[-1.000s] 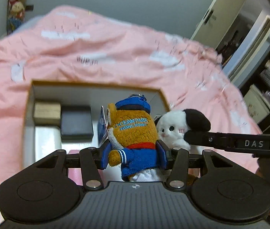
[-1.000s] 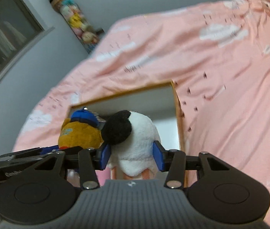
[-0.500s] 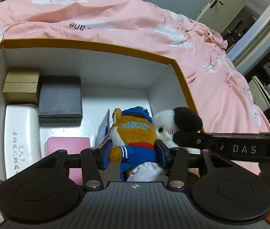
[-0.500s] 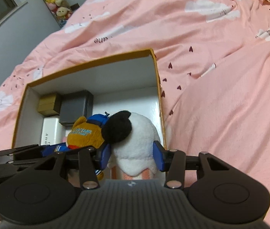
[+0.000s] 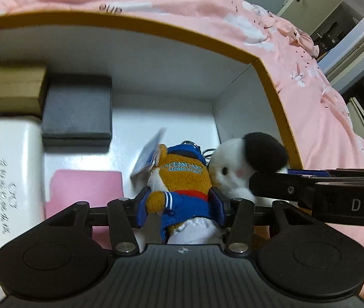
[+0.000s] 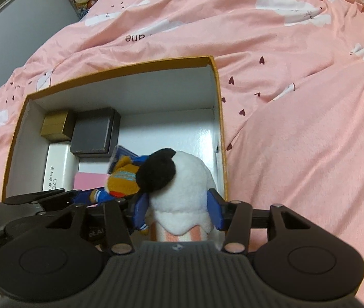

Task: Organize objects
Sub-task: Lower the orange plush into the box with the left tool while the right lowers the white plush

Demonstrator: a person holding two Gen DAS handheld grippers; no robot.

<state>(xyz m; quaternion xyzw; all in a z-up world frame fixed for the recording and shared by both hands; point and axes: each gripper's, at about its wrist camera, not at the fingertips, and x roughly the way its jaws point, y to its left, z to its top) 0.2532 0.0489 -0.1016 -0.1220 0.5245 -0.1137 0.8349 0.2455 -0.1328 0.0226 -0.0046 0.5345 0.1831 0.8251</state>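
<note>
Above the orange-rimmed white cardboard box (image 5: 269, 77) | left gripper (image 5: 180, 206) clamped orange sailor-suit plush (image 5: 182, 179) | right gripper (image 6: 176, 211) clamped white black-eared plush (image 6: 182, 179) | best lowered onto bare floor, lower right, before releasing.

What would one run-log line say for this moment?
left gripper: shut on orange plush | right gripper: shut on white plush | both over box

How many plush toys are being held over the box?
2: orange bear plush in the left claw, white plush with black ear in the right claw, side by side above the box's right end.
</note>
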